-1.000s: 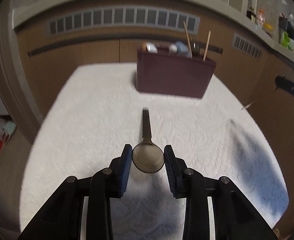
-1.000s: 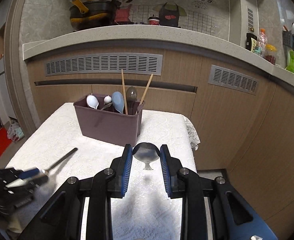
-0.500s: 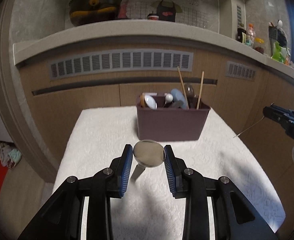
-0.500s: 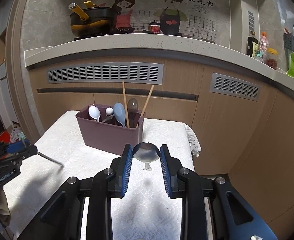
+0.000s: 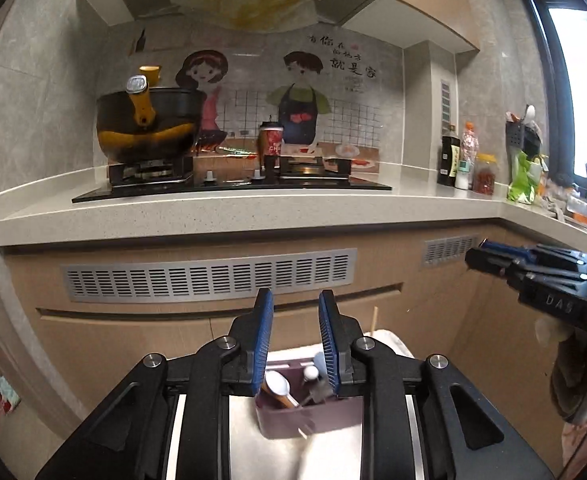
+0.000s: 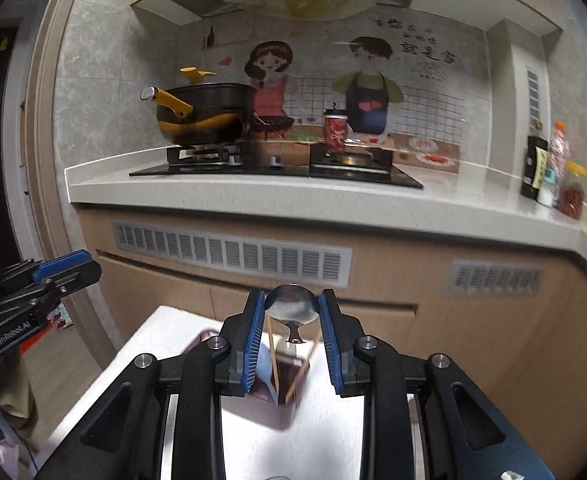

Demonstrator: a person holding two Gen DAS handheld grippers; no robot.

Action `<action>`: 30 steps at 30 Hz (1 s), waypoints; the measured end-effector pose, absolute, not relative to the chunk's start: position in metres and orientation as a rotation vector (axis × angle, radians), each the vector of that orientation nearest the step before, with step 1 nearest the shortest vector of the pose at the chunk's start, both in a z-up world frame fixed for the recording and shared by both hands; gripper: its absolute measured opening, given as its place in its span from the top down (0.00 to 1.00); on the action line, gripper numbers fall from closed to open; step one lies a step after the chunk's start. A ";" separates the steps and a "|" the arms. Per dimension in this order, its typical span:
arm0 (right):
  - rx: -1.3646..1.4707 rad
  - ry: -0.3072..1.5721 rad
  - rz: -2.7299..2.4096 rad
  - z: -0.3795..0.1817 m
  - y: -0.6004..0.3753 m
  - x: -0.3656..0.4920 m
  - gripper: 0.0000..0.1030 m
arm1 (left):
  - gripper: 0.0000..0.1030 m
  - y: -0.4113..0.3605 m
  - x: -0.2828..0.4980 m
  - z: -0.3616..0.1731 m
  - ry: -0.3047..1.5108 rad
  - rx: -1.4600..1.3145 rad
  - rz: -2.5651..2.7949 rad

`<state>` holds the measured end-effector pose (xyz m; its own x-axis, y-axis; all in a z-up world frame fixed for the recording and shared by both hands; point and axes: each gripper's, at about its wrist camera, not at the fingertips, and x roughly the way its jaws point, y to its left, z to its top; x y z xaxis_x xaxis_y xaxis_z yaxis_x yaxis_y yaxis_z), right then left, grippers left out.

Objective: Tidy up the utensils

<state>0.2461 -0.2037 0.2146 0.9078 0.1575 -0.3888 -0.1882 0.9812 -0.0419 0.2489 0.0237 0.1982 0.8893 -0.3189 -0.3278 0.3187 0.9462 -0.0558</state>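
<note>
Glossy metal spoon (image 6: 292,307); matt plastic holder (image 5: 309,416); speckled stone counter (image 5: 253,210).

black pot (image 5: 149,128) on stove (image 5: 229,184), red cup (image 5: 270,141), bottles (image 5: 449,160)

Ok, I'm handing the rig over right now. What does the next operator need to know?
Left gripper: jaws closing, nothing between them.
Right gripper: shut on the bowl of a metal spoon, handle hanging down.
Both are raised above the white-clothed table.
The maroon holder sits on the table below and already holds spoons and chopsticks.
Left to do: put the right gripper's spoon into the holder. The grippers hide most of the table, so check for stray utensils.
</note>
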 end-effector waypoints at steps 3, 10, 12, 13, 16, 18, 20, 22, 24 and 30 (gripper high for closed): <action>-0.097 0.402 0.156 0.210 -0.204 0.259 0.75 | 0.75 0.024 0.269 0.172 0.441 0.030 -0.345; -0.103 0.445 0.105 0.189 -0.219 0.274 0.76 | 0.65 -0.019 0.284 0.050 0.780 0.146 -0.563; -0.102 0.459 0.094 0.183 -0.226 0.275 0.76 | 0.65 -0.042 0.283 0.021 0.870 0.206 -0.666; -0.097 0.468 0.090 0.181 -0.231 0.275 0.76 | 0.65 -0.052 0.282 0.009 0.899 0.238 -0.704; -0.086 0.481 0.075 0.175 -0.244 0.272 0.76 | 0.65 -0.075 0.288 -0.014 0.990 0.292 -0.780; -0.063 0.488 0.061 0.171 -0.255 0.267 0.76 | 0.65 -0.087 0.297 -0.027 1.054 0.296 -0.805; -0.047 0.502 0.062 0.167 -0.264 0.264 0.75 | 0.65 -0.096 0.303 -0.038 1.094 0.315 -0.815; -0.045 0.512 0.056 0.164 -0.270 0.261 0.75 | 0.65 -0.106 0.309 -0.047 1.123 0.357 -0.804; -0.048 0.515 0.053 0.161 -0.273 0.257 0.75 | 0.65 -0.113 0.312 -0.054 1.141 0.382 -0.771; -0.051 0.536 0.072 0.151 -0.271 0.253 0.75 | 0.66 -0.121 0.307 -0.052 1.105 0.374 -0.708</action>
<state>0.2535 -0.2712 0.1506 0.8574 0.0552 -0.5117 -0.0820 0.9962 -0.0299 0.3066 -0.1207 -0.0519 0.2639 -0.3314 -0.9058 0.6846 0.7259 -0.0661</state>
